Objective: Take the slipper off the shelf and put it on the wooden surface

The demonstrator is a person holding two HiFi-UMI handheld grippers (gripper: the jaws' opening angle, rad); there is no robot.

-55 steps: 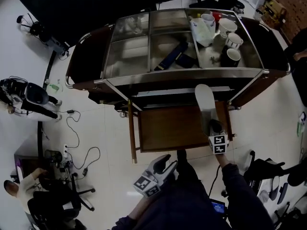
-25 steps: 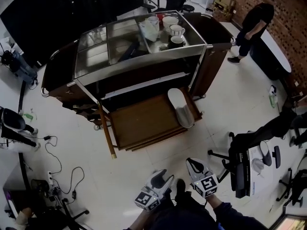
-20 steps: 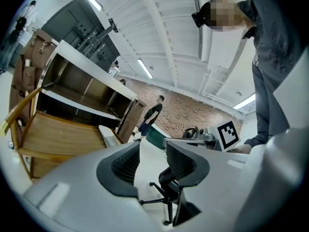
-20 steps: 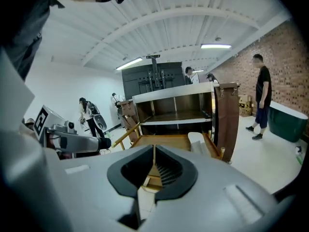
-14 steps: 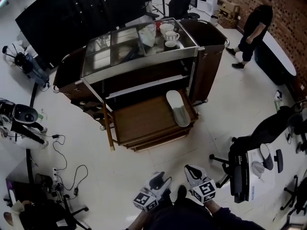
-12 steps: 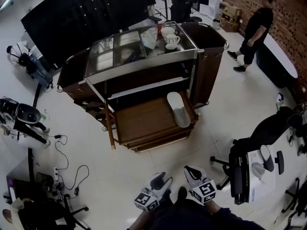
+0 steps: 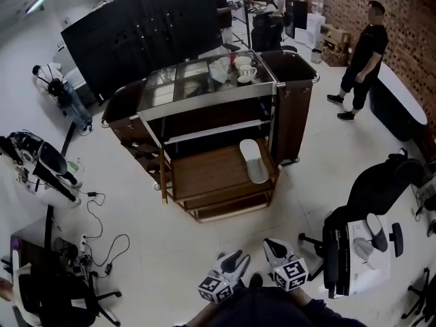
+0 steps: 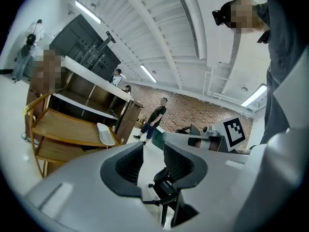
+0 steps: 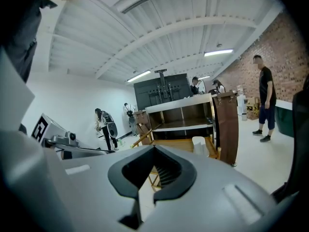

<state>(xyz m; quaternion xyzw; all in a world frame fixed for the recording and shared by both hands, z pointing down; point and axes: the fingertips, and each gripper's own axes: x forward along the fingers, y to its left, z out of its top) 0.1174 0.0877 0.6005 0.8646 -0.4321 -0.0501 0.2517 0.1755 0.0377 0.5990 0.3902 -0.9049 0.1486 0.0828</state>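
Note:
The white slipper [image 7: 253,161] lies flat on the right side of the cart's wooden surface [image 7: 211,176], below the steel shelf [image 7: 204,90]. Nothing touches it. Both grippers are held close to my body, far from the cart. My left gripper [image 7: 236,257] has a gap between its jaws, which are closing with nothing between them. My right gripper [image 7: 271,244] is shut and empty. The left gripper view shows the slipper [image 8: 107,133] on the wooden surface [image 8: 63,127] beyond the left gripper [image 8: 153,151]. In the right gripper view the slipper [image 9: 198,145] stands past the right gripper [image 9: 153,170].
Cups [image 7: 243,65] and a bag sit on the cart's top right. A person in black [image 7: 364,53] stands at the right by a brick wall. Office chairs [image 7: 378,189] are at the right, with cables [image 7: 95,230] and gear on the floor at the left.
The right gripper has left the slipper on the wooden surface and drawn back to my body. I have backed away, so the cart looks smaller and farther off.

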